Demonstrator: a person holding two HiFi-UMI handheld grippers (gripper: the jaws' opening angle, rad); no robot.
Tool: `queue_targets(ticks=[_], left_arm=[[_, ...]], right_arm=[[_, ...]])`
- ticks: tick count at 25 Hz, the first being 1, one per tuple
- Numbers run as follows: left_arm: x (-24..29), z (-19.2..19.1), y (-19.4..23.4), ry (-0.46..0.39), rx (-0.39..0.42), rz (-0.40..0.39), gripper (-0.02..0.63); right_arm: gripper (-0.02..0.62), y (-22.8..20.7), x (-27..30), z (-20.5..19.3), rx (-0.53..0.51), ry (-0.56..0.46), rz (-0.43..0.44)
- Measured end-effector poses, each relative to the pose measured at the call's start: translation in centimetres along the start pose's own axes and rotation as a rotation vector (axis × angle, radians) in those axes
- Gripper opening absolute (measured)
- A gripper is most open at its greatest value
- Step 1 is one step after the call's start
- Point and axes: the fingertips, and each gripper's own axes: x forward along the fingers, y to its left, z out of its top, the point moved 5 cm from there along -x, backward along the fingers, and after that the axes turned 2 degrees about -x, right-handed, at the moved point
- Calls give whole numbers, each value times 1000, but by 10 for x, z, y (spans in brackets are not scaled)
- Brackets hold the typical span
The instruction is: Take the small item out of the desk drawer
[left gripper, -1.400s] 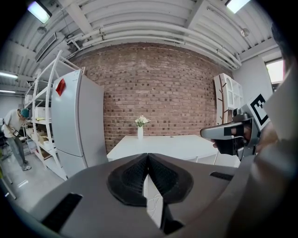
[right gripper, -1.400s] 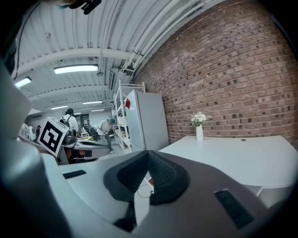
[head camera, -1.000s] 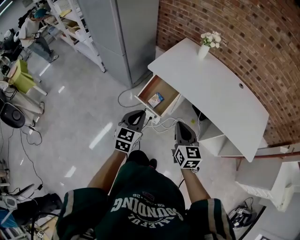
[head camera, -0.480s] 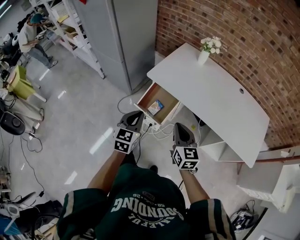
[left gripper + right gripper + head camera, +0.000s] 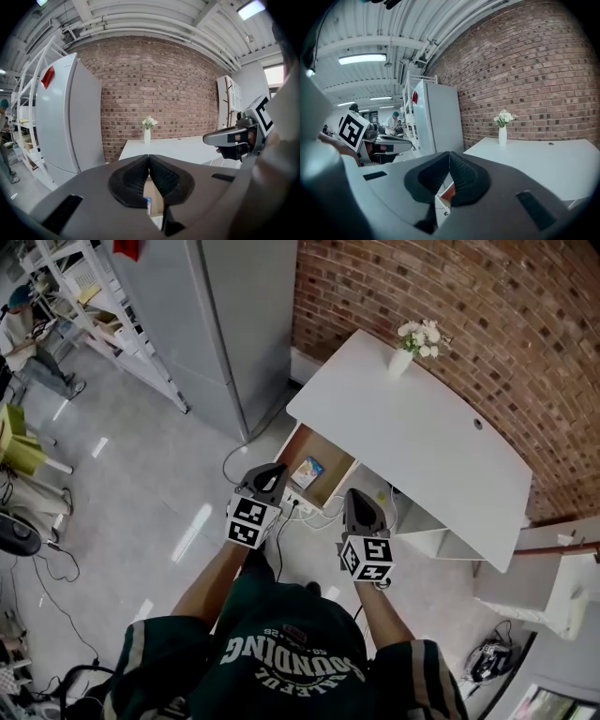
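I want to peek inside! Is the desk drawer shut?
No, the drawer is pulled open, with a small item lying inside.

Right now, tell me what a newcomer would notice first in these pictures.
The open drawer, pulled out from under the white desk, with a small blue-and-white item lying in it. The left gripper and right gripper hang shut just short of it. A vase of white flowers stands on the desk's far corner, by the brick wall.
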Motion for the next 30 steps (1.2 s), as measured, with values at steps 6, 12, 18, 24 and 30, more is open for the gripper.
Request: queue_targets(ticks=[6,12,18,24,30], left_arm=[[24,10,59,11,8,-90,17],[47,9,90,34,13,-193,17],[70,0,97,66,16,-267,17],[93,-10,85,91,13,-288,17],[112,-16,72,114,5,-285,17]], right_arm=[[25,22,43,23,8,-5,-92],[25,34,68,26,37,6,-202],[23,34,73,20,71,13,-294],[25,21,70,6,102,26,-330],[25,3,70,2,105,32,-326]])
